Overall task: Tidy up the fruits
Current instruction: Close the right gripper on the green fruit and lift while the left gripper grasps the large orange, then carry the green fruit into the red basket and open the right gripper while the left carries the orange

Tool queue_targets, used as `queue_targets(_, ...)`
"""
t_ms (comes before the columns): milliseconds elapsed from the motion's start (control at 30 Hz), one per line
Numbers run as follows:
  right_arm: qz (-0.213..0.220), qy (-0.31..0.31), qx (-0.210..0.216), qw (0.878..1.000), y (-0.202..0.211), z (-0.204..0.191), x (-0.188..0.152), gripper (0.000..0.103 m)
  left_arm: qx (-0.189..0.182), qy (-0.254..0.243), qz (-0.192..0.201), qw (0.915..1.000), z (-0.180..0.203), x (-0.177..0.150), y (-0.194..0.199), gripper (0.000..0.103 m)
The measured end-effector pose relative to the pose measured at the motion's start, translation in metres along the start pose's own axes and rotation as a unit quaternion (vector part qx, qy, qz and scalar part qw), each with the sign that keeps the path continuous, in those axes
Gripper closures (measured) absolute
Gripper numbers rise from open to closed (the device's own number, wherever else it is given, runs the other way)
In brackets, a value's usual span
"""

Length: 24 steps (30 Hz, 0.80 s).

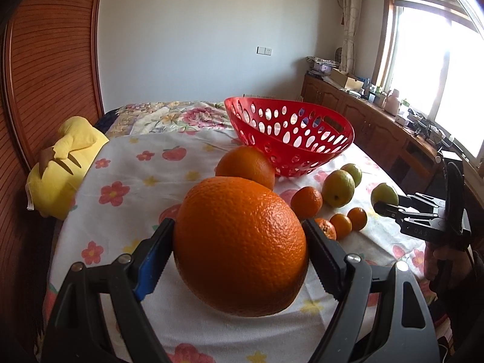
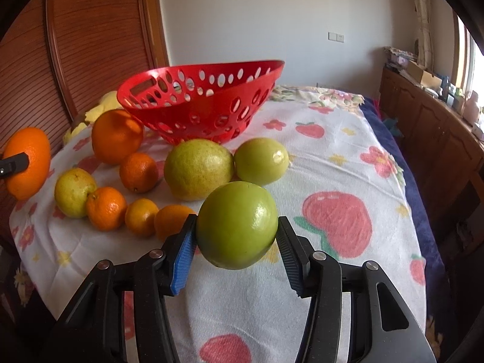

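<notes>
Left gripper [image 1: 239, 260] fingers clamp the large orange [image 1: 240, 246], pebbled rind, above the bed's near edge. Right gripper [image 2: 237, 242] fingers pinch a green fruit [image 2: 237, 224]: smooth, waxy, round, so it may squirt out sideways. Loose citrus lies mid-bed on soft floral cloth. Farther on, the perforated red plastic basket [image 2: 199, 103] sits tilted; a dropped fruit could tip it.

Open above the red basket [image 2: 211, 103]. Blocked in front by oranges [image 2: 116, 136] and pears [image 2: 198, 172] crowding its near side. Bare bed [image 2: 332, 139] toward the right edge.
</notes>
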State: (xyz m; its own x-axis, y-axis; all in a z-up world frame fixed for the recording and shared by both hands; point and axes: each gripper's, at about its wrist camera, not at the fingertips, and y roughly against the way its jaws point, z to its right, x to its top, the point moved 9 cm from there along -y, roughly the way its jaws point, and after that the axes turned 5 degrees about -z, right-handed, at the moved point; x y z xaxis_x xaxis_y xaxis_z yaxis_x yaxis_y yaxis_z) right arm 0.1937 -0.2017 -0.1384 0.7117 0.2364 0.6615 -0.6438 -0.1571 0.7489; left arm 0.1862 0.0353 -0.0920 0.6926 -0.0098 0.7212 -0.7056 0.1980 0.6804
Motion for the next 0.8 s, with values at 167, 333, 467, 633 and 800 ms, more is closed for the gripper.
queue_targets(167,0.021,0.007,0.002,1.000,0.020,-0.001,0.022,0.050,-0.008,-0.004,0.011,0.9999,0.008,0.015,0.003,0.020)
queue_targets(333,0.039,0.017,0.007,0.999,0.033,-0.006,0.050,0.050,-0.014,-0.013,0.025,0.9995,0.016,0.034,0.009,0.020)
queue_targets(467,0.047,0.038,0.010,0.998,0.031,-0.016,0.076,0.050,-0.012,-0.024,0.032,0.9991,0.019,0.048,0.011,0.019)
queue_targets(633,0.052,0.062,0.018,0.997,0.017,-0.029,0.106,0.050,-0.014,-0.037,0.036,0.9986,0.023,0.067,0.005,0.020)
queue_targets(800,0.038,0.074,0.030,0.996,-0.009,-0.040,0.125,0.050,-0.024,-0.040,0.040,0.9981,0.027,0.083,-0.003,0.020)
